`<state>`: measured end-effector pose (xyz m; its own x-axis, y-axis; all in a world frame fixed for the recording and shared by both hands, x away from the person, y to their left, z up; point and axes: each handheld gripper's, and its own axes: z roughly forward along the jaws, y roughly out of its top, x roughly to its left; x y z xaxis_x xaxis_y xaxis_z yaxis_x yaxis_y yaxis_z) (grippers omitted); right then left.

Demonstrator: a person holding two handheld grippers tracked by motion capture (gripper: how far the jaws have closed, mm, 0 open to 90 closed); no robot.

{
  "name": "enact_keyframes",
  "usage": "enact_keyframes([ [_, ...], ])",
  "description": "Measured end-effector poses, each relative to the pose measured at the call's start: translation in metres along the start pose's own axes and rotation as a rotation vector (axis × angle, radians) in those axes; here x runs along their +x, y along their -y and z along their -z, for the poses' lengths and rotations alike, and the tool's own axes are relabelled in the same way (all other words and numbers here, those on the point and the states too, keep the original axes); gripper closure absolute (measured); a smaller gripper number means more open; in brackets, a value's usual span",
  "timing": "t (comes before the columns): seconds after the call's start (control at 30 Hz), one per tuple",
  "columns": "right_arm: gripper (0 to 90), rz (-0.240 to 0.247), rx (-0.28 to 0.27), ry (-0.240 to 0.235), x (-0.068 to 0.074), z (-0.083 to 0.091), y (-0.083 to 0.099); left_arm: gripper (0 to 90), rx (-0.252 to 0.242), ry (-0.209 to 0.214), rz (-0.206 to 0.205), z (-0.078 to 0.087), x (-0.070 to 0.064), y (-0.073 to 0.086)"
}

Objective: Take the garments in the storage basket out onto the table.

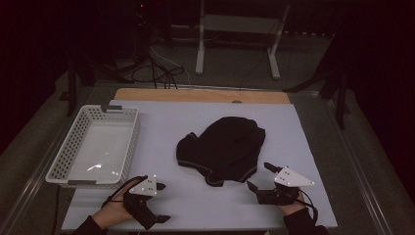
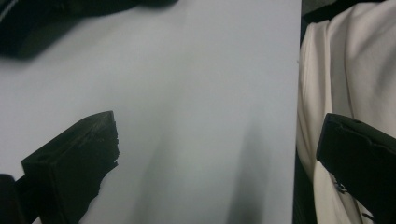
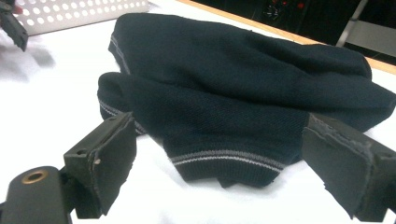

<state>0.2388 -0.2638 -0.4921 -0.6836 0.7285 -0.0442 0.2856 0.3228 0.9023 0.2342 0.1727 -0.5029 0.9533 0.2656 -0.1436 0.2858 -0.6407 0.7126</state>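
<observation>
A dark crumpled garment [image 1: 225, 147] with thin grey stripes along its hem lies in the middle of the white board [image 1: 161, 122]. My right gripper [image 1: 258, 176] is open just in front of the garment's near right edge, with nothing between the jaws. In the right gripper view the garment [image 3: 243, 79] lies right ahead of the open right gripper [image 3: 224, 156], its striped hem [image 3: 229, 158] nearest. My left gripper [image 1: 164, 202] is open over bare board at the near left. The open left gripper [image 2: 219, 140] holds nothing, and the garment's edge [image 2: 42, 23] shows far off.
A white perforated basket [image 1: 63, 156] stands at the board's left side, also seen as the basket wall [image 3: 84, 9]. A wooden strip [image 1: 200, 95] runs along the far edge. The board's near edge borders the person's white clothing [image 2: 345, 70]. Cables and a stand lie beyond the table.
</observation>
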Motion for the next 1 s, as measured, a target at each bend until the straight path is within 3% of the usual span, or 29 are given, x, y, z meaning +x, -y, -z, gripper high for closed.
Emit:
enact_keyframes([
  [0.13, 11.0, 0.001, 0.000, 0.000, 0.000, 0.000, 0.000, 0.0, 0.014, -0.015, -0.005, 0.009, -0.003, 0.007],
  [0.43, 11.0, 0.005, 0.007, 0.006, 0.001, 0.000, 0.001, 0.0, 0.020, -0.052, 0.027, 0.024, -0.008, 0.026],
  [0.63, 11.0, 0.005, 0.006, 0.008, 0.000, 0.000, 0.001, 0.0, 0.030, -0.047, 0.029, 0.035, -0.010, 0.036],
  [1.0, 11.0, 0.008, 0.013, 0.008, -0.001, -0.001, 0.001, 0.0, 0.013, -0.071, 0.034, 0.041, -0.010, 0.041],
])
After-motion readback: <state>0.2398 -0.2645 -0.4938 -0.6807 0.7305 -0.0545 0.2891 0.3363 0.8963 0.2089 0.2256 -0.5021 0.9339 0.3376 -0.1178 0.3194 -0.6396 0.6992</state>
